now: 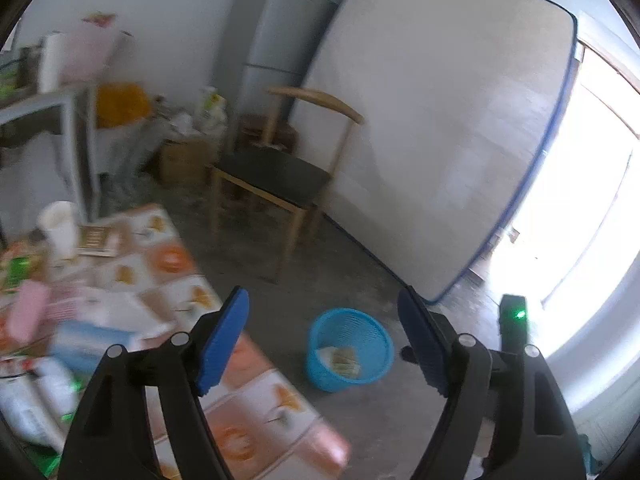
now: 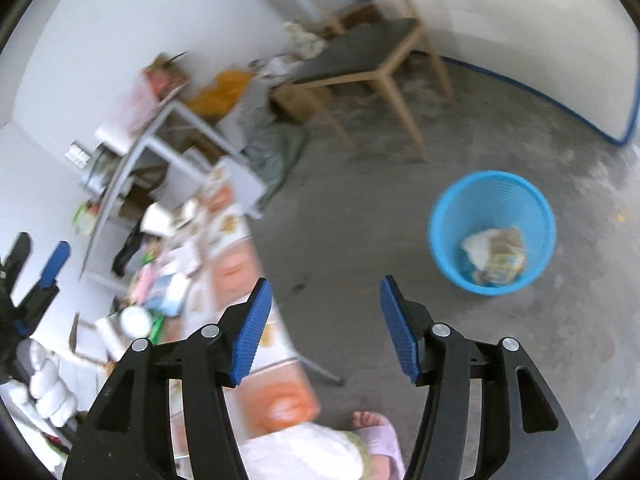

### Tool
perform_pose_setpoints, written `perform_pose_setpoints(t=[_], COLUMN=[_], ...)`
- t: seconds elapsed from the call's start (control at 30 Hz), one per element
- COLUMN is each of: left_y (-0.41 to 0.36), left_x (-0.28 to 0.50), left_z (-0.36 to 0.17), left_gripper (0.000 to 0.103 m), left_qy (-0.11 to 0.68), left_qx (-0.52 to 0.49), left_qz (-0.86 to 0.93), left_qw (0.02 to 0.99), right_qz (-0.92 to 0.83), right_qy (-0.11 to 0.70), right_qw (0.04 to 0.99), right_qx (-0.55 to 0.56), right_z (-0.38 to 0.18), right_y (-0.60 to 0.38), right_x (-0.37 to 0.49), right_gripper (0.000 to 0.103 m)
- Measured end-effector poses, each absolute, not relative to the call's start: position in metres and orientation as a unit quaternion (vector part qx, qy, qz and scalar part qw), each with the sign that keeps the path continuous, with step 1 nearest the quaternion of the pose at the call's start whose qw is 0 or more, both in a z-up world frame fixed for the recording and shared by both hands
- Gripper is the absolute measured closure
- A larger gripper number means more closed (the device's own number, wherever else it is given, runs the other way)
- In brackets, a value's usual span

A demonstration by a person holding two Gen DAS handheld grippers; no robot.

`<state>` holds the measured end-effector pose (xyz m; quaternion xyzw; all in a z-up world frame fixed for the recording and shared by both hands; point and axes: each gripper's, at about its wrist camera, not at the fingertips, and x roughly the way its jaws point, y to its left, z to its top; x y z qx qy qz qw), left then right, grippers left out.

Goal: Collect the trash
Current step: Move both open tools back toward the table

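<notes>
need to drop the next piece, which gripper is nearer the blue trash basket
Right, by a little, as far as the views show. The right gripper hangs open above the floor with the blue basket just ahead to its right. The left gripper is open too, with the basket smaller between its fingers.

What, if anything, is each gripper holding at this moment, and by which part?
Nothing is held. The left gripper and the right gripper both stand open with bare space between their fingers; the blue basket sits apart on the floor.

A wooden chair (image 1: pixel 276 176) stands before a leaning mattress (image 1: pixel 448 120); a grey fridge (image 1: pixel 272 36) behind.
</notes>
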<state>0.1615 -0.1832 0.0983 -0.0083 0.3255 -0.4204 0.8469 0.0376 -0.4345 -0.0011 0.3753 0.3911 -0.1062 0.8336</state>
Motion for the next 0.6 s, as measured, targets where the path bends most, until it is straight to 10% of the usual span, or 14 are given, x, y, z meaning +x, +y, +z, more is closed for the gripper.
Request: perform_pose_setpoints(t=[0.6], left_y=[0.013], left_x=[0.172], left_z=[0.111], left_gripper=[0.023], left_qy=[0.322], left_qx=[-0.085], left_qz=[-0.284], left_qw=[0.899], right_qz=[0.028], right_qy=[0.437], right_qw=[0.837], right_qx=[0.329], right_z=[0.067], right_y=[-0.295], right_x=[0.143], right_gripper=[0.044])
